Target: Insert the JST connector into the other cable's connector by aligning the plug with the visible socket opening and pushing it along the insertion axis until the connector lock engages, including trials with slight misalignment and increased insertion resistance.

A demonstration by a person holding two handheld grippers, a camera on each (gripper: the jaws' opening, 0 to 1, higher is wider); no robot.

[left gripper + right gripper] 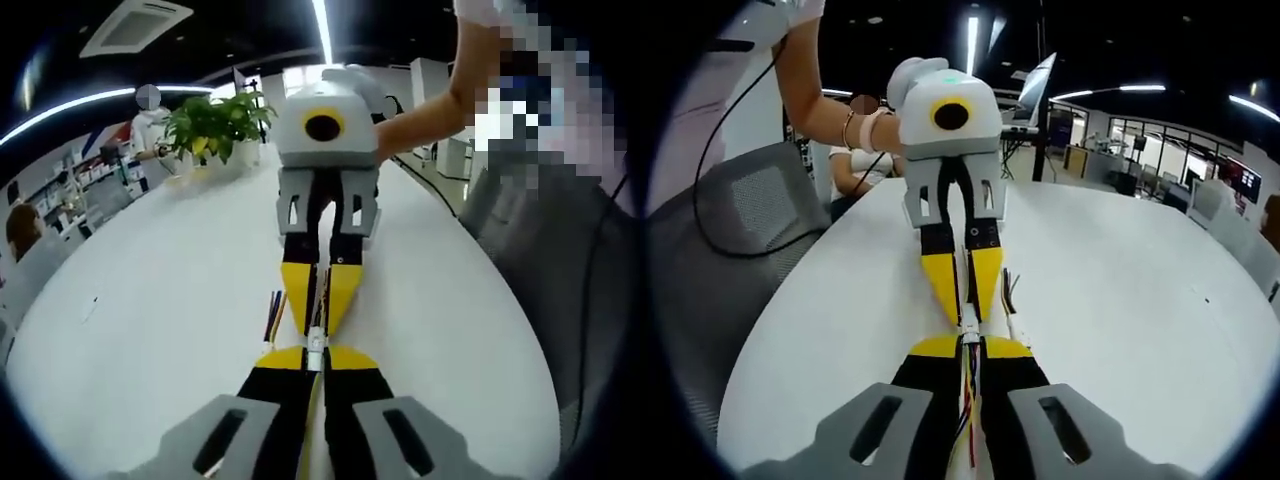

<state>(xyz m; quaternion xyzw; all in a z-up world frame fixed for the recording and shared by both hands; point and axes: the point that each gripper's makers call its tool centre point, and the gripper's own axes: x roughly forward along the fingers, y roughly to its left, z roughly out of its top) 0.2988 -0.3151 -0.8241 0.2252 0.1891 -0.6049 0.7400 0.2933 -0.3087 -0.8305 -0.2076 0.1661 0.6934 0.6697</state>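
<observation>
Over the white table [150,330], the left gripper [315,362] and right gripper [970,345] meet tip to tip. Each is clamped on its cable's white connector [316,348], and the two connectors touch.

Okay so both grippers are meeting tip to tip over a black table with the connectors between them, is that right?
Not quite: the table is white, not black, as the left gripper view shows. The rest holds: the left gripper and the right gripper meet tip to tip, with the white connectors between them.

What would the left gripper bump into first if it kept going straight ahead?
Most likely the right gripper, facing it tip to tip. The left gripper is shut on a small white connector that already sits between the two.
</observation>
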